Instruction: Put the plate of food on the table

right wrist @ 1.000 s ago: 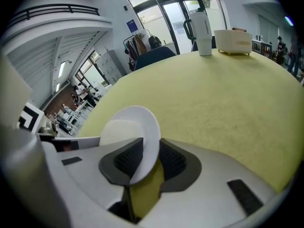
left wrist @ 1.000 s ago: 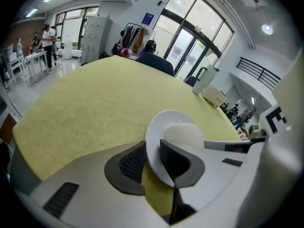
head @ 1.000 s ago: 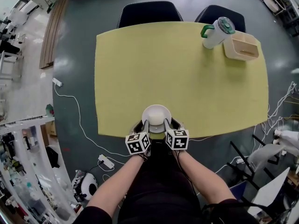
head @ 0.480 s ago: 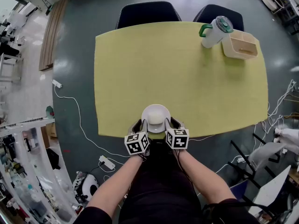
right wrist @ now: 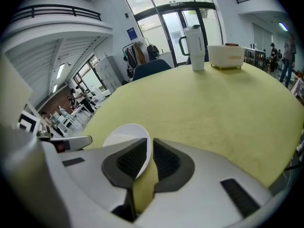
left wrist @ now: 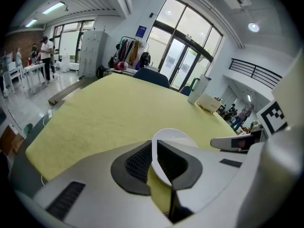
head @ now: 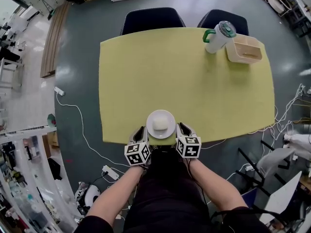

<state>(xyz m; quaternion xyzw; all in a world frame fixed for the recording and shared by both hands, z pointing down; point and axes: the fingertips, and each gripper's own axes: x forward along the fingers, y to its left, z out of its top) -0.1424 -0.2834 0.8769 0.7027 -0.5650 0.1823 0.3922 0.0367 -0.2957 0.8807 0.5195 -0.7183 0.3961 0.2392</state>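
A white plate (head: 167,115) with a pale lump of food (head: 159,124) rests on the yellow table (head: 184,72), just inside its near edge. My left gripper (head: 142,132) holds the plate's left rim and my right gripper (head: 182,129) holds its right rim. In the left gripper view the plate (left wrist: 175,137) has its thin rim standing between the dark pads (left wrist: 137,163) of the left gripper (left wrist: 155,152). In the right gripper view the plate (right wrist: 122,134) has its rim between the jaws of the right gripper (right wrist: 151,154) in the same way.
At the table's far right stand a white tumbler with a green lid (head: 216,37) and a beige tub (head: 244,50). Two dark chairs (head: 152,19) (head: 222,17) are tucked in at the far side. Cables and a power strip (head: 110,173) lie on the grey floor.
The plate has come down fully onto the table near its front edge. Both marker cubes sit a little lower and further apart than before.
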